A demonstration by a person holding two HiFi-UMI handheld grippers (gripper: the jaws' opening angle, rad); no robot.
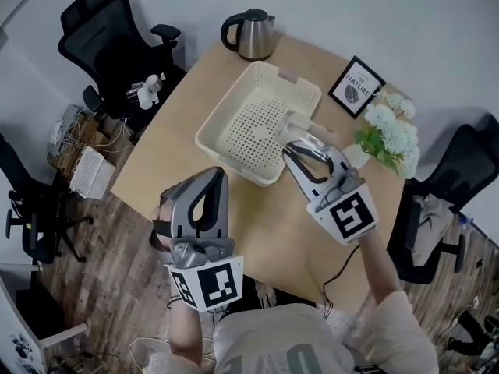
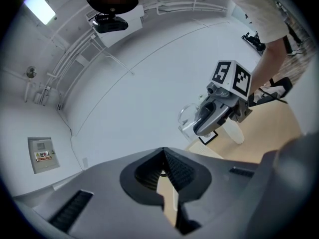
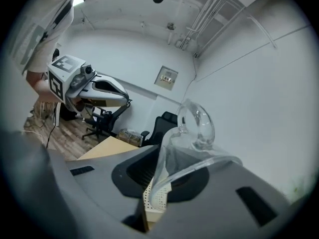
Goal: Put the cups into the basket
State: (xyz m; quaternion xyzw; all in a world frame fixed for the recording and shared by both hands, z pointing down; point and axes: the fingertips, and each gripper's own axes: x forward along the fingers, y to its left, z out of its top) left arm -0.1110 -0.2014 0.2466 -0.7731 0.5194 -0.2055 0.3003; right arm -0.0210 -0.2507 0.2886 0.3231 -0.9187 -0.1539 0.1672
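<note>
The right hand-held gripper [image 1: 302, 145] was clamped on a clear, handled cup [image 3: 197, 127] over the basket [image 1: 223, 104] rim. The left hand-held gripper [image 2: 162, 158] was closed and empty at the table [image 1: 175, 158] edge.

Table [image 1: 175, 162] — basket [image 1: 253, 127], kettle [image 1: 251, 33], frame [image 1: 356, 86], flowers [image 1: 390, 131]

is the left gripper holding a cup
No, in its own view the left gripper has its jaws together with nothing between them.

Basket [image 1: 253, 127] interior open from above, save the near-right rim, occupied by the right gripper [image 1: 295, 148] and its clear cup [image 1: 301, 130]; kettle [image 1: 251, 33] behind, framed picture [image 1: 355, 86] and flowers [image 1: 390, 131] to the right; tabletop [image 1: 168, 158] to the left bare.
</note>
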